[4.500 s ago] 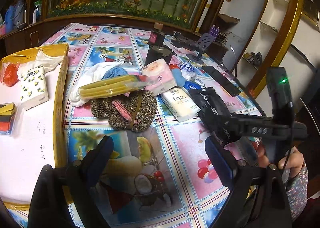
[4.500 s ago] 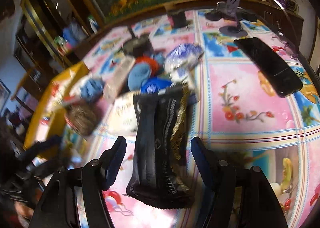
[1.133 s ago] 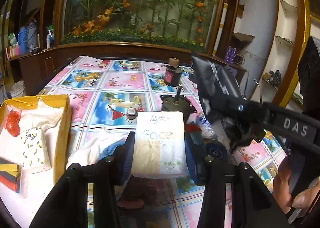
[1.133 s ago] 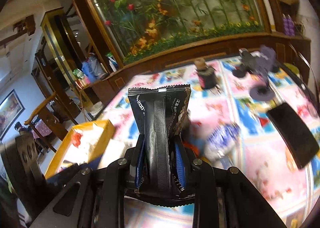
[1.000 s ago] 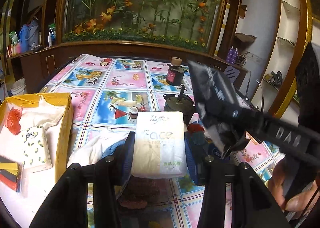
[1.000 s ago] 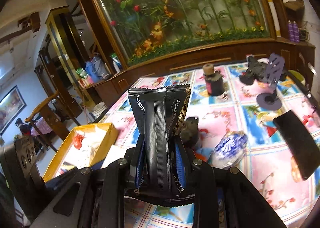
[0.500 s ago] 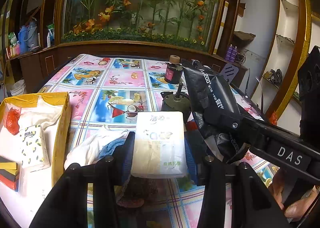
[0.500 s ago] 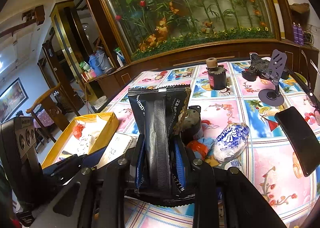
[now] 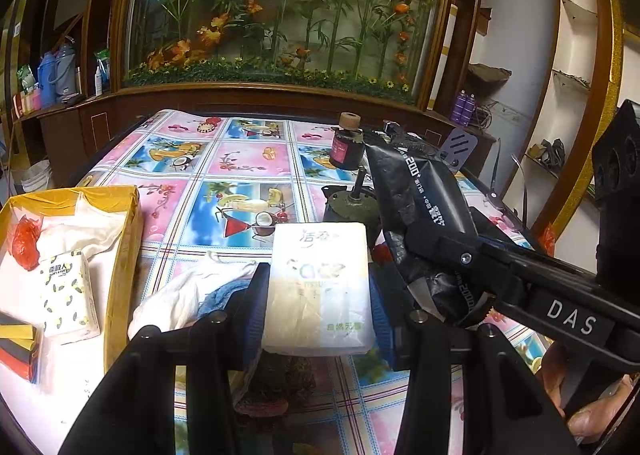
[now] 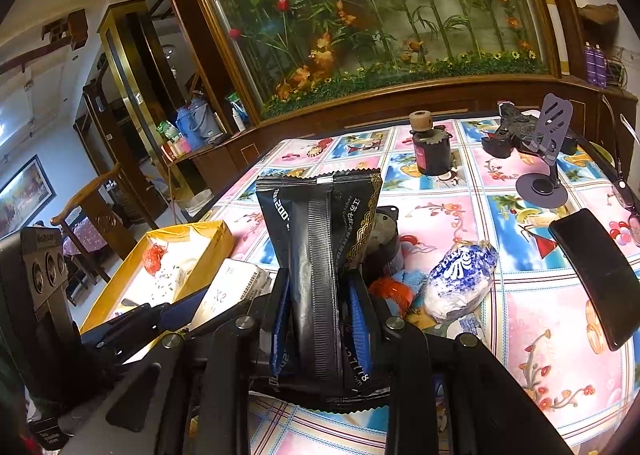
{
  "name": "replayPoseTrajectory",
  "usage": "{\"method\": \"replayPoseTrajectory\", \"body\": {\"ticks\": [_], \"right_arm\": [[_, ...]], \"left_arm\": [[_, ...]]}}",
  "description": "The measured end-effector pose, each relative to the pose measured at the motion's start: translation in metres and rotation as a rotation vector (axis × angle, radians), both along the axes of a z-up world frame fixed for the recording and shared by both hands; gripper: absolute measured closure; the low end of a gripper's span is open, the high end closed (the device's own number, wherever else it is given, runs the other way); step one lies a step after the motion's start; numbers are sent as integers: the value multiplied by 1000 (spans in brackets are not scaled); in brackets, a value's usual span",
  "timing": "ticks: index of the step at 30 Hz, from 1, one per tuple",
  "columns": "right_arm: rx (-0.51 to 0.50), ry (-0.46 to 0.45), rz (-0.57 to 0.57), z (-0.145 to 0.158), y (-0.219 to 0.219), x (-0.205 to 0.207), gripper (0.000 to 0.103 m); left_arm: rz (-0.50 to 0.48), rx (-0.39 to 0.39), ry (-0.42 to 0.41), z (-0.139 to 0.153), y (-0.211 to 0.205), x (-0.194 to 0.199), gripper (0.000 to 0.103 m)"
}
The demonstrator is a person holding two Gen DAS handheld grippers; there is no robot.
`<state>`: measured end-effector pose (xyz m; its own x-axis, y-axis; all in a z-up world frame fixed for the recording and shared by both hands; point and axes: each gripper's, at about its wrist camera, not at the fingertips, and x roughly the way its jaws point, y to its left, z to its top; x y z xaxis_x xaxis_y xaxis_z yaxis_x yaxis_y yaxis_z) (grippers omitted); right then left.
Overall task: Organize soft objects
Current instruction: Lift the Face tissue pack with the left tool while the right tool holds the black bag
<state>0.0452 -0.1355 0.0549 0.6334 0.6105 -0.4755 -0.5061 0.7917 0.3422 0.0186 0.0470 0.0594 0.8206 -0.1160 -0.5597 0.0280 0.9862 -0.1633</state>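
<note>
While some soft things already lie in the yellow cardboard box (image 9: 124, 239) at the left edge of the tabletop, the job looks only partly done. Inside the box there is a small white tissue pack with lemon prints (image 9: 70, 297), a red crinkly bag (image 9: 26, 241) and a white cloth (image 9: 86, 229). The left gripper (image 9: 318, 295) is squeezing a white plastic pack of face tissues (image 9: 320, 287) and holds it up above the table. The right gripper (image 10: 320, 319) is clamped on a shiny black foil packet (image 10: 320, 247), also lifted up. These 2 packs are not in the box yet. More soft things wait near the middle of the flowery tablecloth (image 10: 532, 327): a white glove (image 9: 180, 295), a blue cloth (image 9: 218, 295), and a blue and white plastic bag (image 10: 460, 279).
</note>
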Motion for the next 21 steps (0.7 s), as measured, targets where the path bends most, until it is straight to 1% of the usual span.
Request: {"method": "replayPoseTrajectory", "body": {"ticks": [21], "right_arm": [[-6, 11, 2, -3, 2, 1, 74]], "left_arm": [[2, -2, -4, 1, -1, -1, 58]]}}
